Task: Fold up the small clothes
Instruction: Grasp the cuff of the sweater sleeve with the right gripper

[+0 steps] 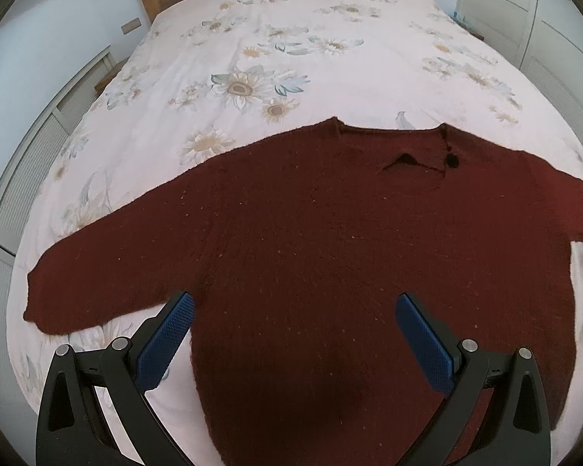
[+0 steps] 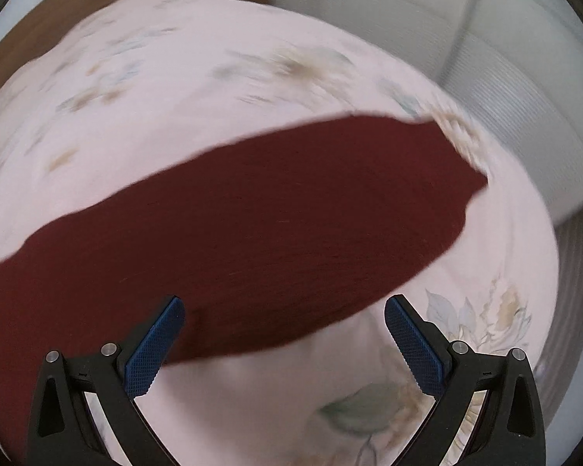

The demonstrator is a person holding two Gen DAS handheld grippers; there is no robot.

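- Beneath and ahead of the left gripper [image 1: 294, 339]: a dark red sweater [image 1: 311, 240] is lying flat on the floral bedspread [image 1: 252, 39], both sleeves spread, no fold made yet.
- Left jaws are standing wide apart, holding nothing, hovering over the hem side.
- Ahead of the right gripper [image 2: 283, 343]: the right sleeve [image 2: 252, 225] is stretching outward; the view is blurring.
- Right jaws are also gaping, empty.
- Judging: all the folding is remaining.

Dark red sweater [image 1: 311, 240] on pale pink, flower-printed bedspread [image 1: 252, 39].
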